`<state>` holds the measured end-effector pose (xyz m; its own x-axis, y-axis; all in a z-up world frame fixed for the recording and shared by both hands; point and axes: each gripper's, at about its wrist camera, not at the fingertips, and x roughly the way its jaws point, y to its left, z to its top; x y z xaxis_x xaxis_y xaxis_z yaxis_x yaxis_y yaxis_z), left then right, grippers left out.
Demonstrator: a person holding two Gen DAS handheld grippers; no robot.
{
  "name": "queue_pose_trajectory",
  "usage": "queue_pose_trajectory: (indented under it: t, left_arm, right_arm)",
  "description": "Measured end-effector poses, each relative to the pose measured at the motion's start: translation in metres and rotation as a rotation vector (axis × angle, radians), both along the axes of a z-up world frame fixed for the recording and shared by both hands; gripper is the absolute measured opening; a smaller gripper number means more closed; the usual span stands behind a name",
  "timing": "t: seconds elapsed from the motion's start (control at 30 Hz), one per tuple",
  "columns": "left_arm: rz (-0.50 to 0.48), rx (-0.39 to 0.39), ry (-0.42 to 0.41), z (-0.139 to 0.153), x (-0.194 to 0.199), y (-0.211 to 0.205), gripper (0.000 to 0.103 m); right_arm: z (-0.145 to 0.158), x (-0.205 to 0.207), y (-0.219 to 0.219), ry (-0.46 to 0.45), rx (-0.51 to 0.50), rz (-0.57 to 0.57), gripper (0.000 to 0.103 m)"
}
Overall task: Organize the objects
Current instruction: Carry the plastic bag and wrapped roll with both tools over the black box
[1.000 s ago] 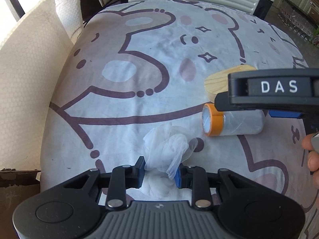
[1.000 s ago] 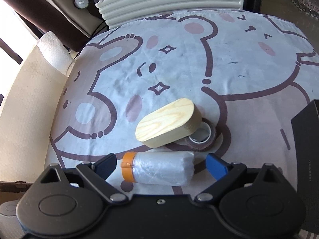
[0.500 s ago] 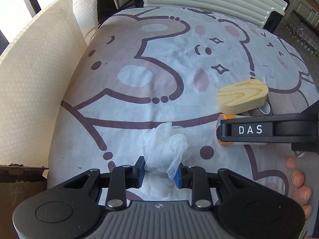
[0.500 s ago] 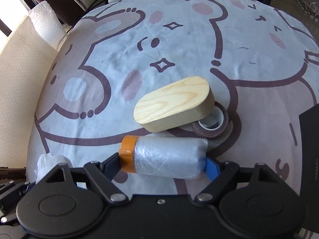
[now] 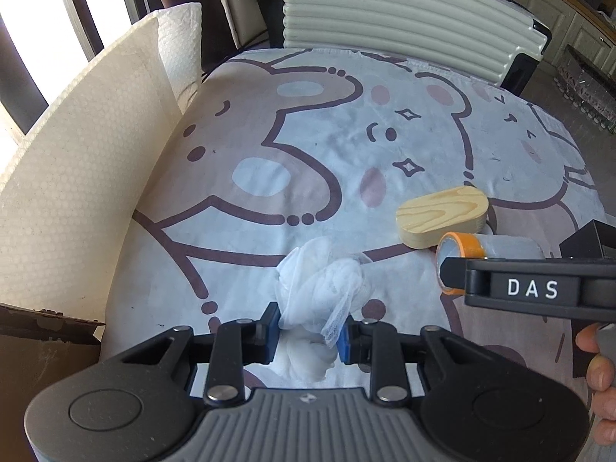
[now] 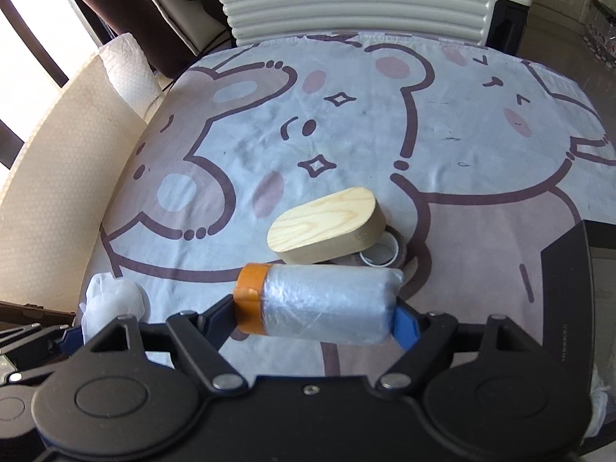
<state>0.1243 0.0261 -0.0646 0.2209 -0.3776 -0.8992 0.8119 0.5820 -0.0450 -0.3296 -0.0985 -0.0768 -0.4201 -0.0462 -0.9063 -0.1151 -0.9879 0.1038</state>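
My left gripper [image 5: 308, 331] is shut on a crumpled white net [image 5: 323, 285], held just above the bear-print cloth [image 5: 269, 134]. The net also shows at the left edge of the right wrist view [image 6: 111, 296]. A roll of clear film with an orange end [image 6: 327, 304] lies crosswise in my right gripper [image 6: 319, 317]. The jaws are closing, with a pad pressed on each end of the roll. In the left wrist view the roll [image 5: 500, 248] sits behind the right gripper's black body. Just beyond it are an oval wooden box [image 6: 327, 225] and a brown tape ring [image 6: 381, 254].
A tall roll of honeycomb packing paper [image 5: 77, 192] stands along the table's left edge, above a brown cardboard flap [image 5: 46, 315]. A ribbed cream chair back [image 6: 365, 0] stands at the far side. A black box [image 6: 569, 288] lies at the right. A person's fingers [image 5: 600, 365] grip the right handle.
The right gripper's jaws closed in from wide apart onto the ends of the film roll and lifted it off the cloth. The left gripper rose with the net still in it.
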Motion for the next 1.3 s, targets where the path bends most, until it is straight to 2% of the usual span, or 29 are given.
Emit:
queue_pose_trajectory:
  t: [0.63, 0.9, 1.3]
  left_arm:
    - [0.057, -0.117, -0.028, 0.053, -0.034, 0.032, 0.031]
    - [0.057, -0.166, -0.045, 0.07, -0.044, 0.041, 0.031]
    - [0.065, -0.184, -0.075, 0.077, -0.05, 0.043, 0.031]
  right_arm:
    - [0.068, 0.072, 0.034, 0.143, 0.091, -0.023, 0.082]
    - [0.083, 0.092, 0.04, 0.184, 0.134, -0.033, 0.082]
    - [0.096, 0.106, 0.049, 0.219, 0.198, -0.028, 0.082]
